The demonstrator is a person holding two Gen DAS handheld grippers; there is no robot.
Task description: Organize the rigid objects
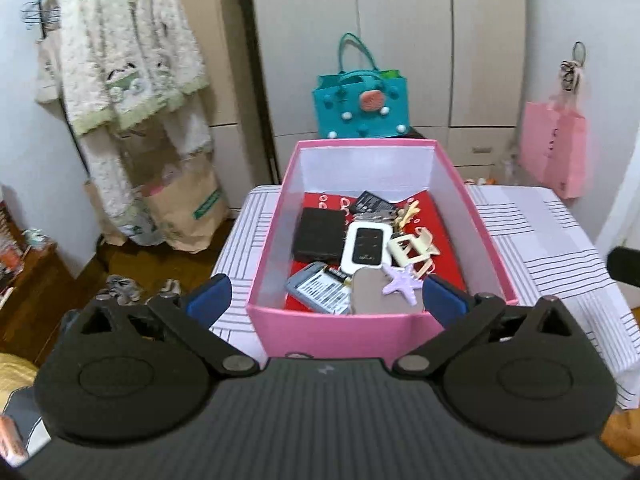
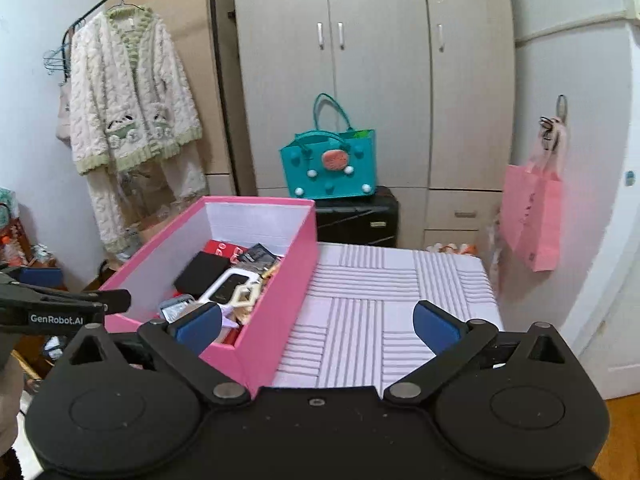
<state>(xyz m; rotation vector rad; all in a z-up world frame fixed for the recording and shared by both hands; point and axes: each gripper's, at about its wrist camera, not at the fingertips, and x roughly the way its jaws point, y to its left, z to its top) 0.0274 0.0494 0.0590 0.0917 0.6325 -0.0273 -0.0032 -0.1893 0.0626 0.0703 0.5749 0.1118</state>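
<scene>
A pink box (image 1: pixel 332 332) stands on a striped tablecloth (image 1: pixel 532 240). It holds several rigid objects: a black wallet (image 1: pixel 318 234), a white and black device (image 1: pixel 366 248), a battery pack (image 1: pixel 320 288), a lilac starfish clip (image 1: pixel 402 280), a cream hair clip (image 1: pixel 412 246). My left gripper (image 1: pixel 326 300) is open and empty, above the box's near wall. My right gripper (image 2: pixel 316 326) is open and empty, above the box's (image 2: pixel 276 304) right wall and the cloth (image 2: pixel 384 292). The left gripper also shows in the right wrist view (image 2: pixel 60 306).
A teal handbag (image 2: pixel 330 164) sits on a black case (image 2: pixel 356 218) behind the table, before a wardrobe (image 2: pixel 372 72). A pink paper bag (image 2: pixel 530 216) hangs at right. Clothes (image 2: pixel 128 120) hang on a rack at left. Paper bags (image 1: pixel 184 208) stand on the floor.
</scene>
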